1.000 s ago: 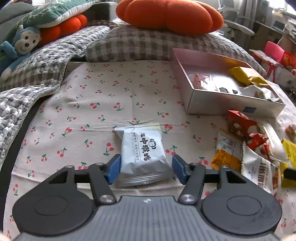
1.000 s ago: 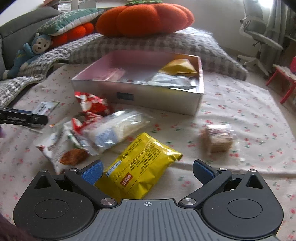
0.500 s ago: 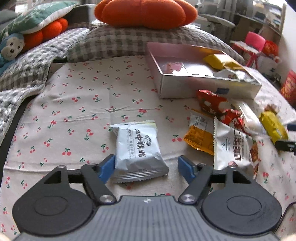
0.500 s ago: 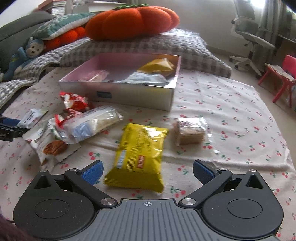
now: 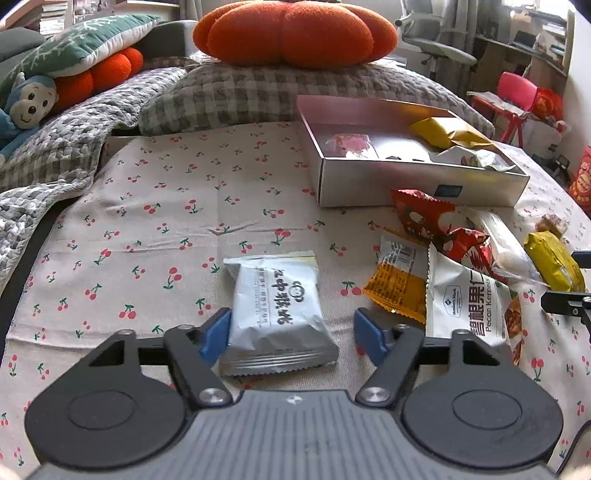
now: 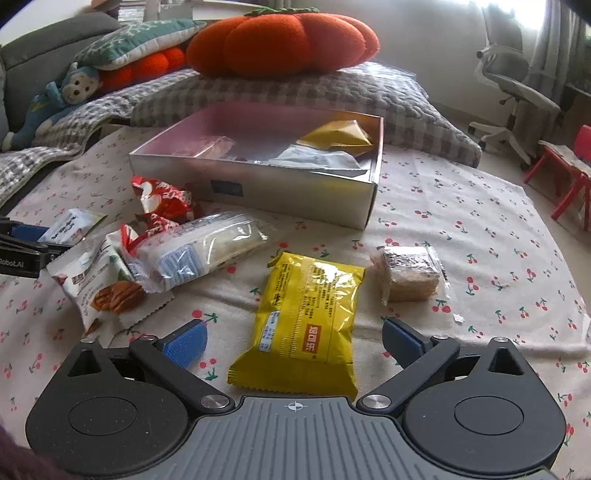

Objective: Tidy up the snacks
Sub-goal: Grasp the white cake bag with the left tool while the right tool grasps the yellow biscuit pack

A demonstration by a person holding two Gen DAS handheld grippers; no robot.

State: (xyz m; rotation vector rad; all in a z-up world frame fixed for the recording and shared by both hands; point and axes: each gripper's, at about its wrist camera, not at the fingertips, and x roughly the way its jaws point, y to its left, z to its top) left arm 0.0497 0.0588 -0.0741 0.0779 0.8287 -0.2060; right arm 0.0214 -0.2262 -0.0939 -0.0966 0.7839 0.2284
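My left gripper (image 5: 293,334) is open, its blue pads on either side of a silver-white snack packet (image 5: 277,310) lying on the cherry-print cloth; the left pad is close to the packet's edge. My right gripper (image 6: 293,338) is open around a yellow snack packet (image 6: 304,325). A silver open box (image 5: 421,184) holds a yellow bag (image 5: 447,131) and other packets; it also shows in the right wrist view (image 6: 258,188). Loose snacks lie in front of it: red packets (image 6: 166,201), a clear-wrapped bar (image 6: 201,251), a pecan bag (image 5: 469,302) and a wrapped cake square (image 6: 408,273).
A checked grey pillow (image 5: 280,88) with an orange pumpkin cushion (image 5: 295,33) lies behind the box. A blue monkey toy (image 5: 22,110) sits far left. An office chair (image 6: 517,92) and red stool (image 6: 569,177) stand beyond the bed's right edge.
The left gripper's jaws opened a little wider around the silver-white packet and the view turned toward the box. The right gripper shifted so the yellow packet now lies centred between its open jaws.
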